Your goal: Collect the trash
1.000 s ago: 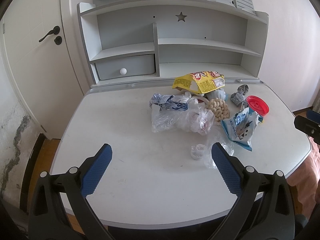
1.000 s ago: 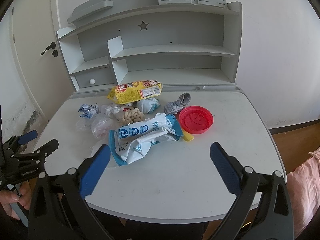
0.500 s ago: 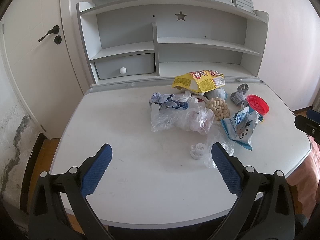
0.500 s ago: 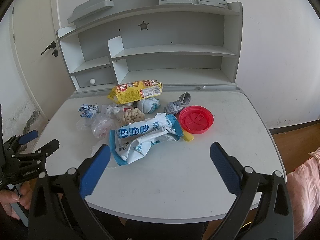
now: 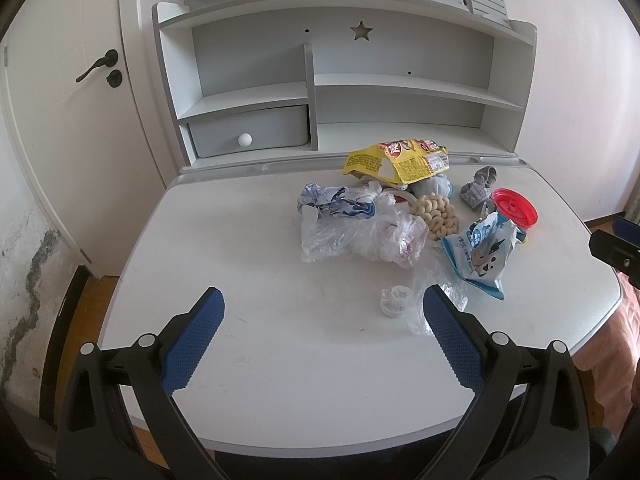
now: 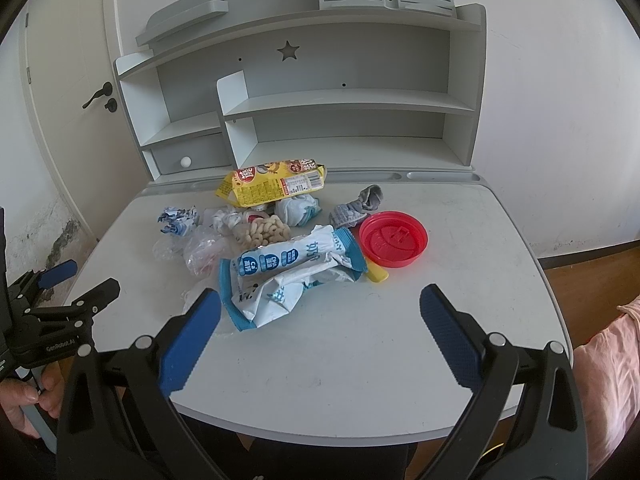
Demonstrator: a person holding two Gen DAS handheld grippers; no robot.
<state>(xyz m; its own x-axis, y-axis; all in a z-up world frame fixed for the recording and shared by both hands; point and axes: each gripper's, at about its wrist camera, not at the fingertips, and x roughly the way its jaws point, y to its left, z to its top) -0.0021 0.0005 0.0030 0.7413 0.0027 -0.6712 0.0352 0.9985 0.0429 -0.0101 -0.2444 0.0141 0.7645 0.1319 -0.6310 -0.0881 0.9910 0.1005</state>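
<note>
While both grippers, left (image 5: 322, 318) and right (image 6: 320, 312), gape empty, trash sits untouched on desk (image 6: 360, 340).
Blue wrapper (image 6: 288, 276) touches red lid's (image 6: 393, 239) left; yellow bag (image 6: 272, 182) behind it.

Litter sits heaped toward the back of the white counter (image 6: 400, 344): a yellow snack bag (image 6: 272, 184) at the rear, a crumpled blue-and-white wrapper (image 6: 288, 276) lying torn open in front, a red plastic lid (image 6: 393, 239) flat just beside it, clear plastic bags (image 5: 352, 236), a cluster of pale ring-shaped snacks (image 5: 437, 215), a grey wad (image 6: 356, 208), and a small white cap (image 5: 395, 300) lying apart.
</note>
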